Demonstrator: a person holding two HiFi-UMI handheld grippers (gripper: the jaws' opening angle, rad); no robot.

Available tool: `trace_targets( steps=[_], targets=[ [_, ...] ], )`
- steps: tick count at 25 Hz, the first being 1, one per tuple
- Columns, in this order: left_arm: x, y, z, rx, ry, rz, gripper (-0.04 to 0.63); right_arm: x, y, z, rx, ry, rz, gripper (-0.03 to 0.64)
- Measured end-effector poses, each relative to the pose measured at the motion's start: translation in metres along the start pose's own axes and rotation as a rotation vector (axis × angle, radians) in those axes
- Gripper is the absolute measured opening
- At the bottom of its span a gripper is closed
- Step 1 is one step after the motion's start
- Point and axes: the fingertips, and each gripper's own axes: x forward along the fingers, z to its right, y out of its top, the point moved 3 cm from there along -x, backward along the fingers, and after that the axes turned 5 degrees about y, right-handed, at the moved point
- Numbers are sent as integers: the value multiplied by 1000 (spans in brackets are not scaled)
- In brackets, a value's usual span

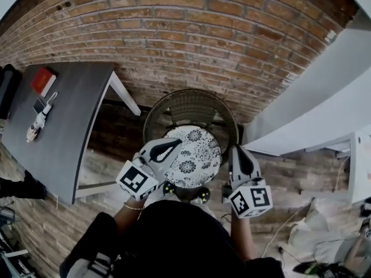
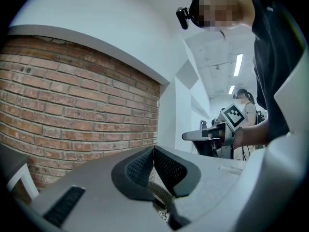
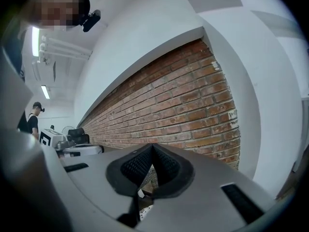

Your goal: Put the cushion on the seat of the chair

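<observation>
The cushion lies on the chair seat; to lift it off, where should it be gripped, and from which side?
Probably the near rim of the cushion, the edge opposite the chair's backrest, approached from the open front. It lies flat on the seat, so only its thin edge can be pinched, and the wicker back curves round the far side, blocking approach.

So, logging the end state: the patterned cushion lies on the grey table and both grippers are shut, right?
Not the table: the head view shows the patterned cushion lying on the seat of the wicker chair, beside the grey table. The left gripper and the right gripper are both shut.
</observation>
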Motion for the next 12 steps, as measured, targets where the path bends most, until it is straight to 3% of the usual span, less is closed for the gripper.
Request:
trace_targets(
  steps=[12],
  targets=[
    [-4,-4,8,3,0,-23,5,-5,-3,-2,5,8,-16,-2]
  ],
)
